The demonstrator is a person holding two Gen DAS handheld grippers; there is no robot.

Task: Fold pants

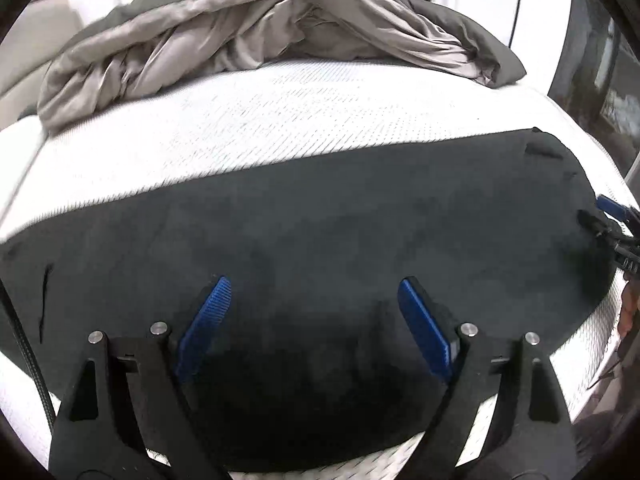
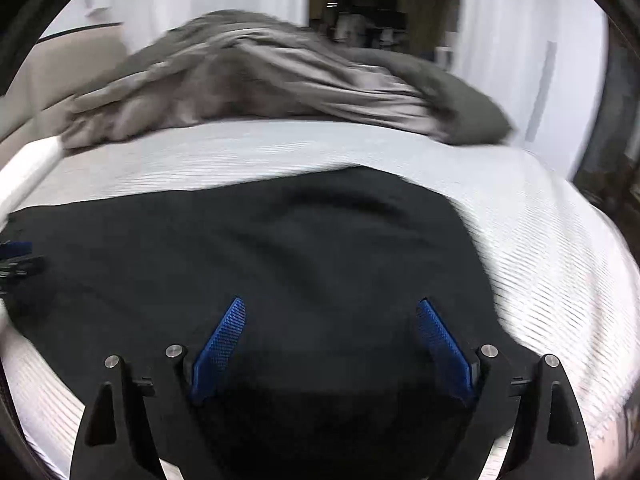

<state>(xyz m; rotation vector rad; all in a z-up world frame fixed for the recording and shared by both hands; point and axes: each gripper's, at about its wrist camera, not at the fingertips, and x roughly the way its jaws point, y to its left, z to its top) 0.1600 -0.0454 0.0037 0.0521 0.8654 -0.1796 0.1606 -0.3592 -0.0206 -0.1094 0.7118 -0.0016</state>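
Note:
Dark pants (image 1: pixel 320 232) lie flat across the white mattress (image 1: pixel 240 132), stretching from the left edge to the right. My left gripper (image 1: pixel 314 284) hovers over their near middle, open, with nothing between its blue pads (image 1: pixel 204 328). In the right wrist view the same pants (image 2: pixel 280 248) spread below my right gripper (image 2: pixel 330 306), which is open and empty above the cloth near its right end. The right gripper's tip (image 1: pixel 616 224) shows at the far right edge of the left wrist view, and the left gripper's tip (image 2: pixel 18 258) at the far left edge of the right wrist view.
A crumpled grey blanket (image 1: pixel 248 28) is heaped along the far side of the mattress, also seen as a blanket (image 2: pixel 256 80) in the right wrist view. White curtains (image 2: pixel 520 40) and a dark doorway (image 2: pixel 368 8) lie beyond. The mattress edge drops off at the right (image 2: pixel 580 260).

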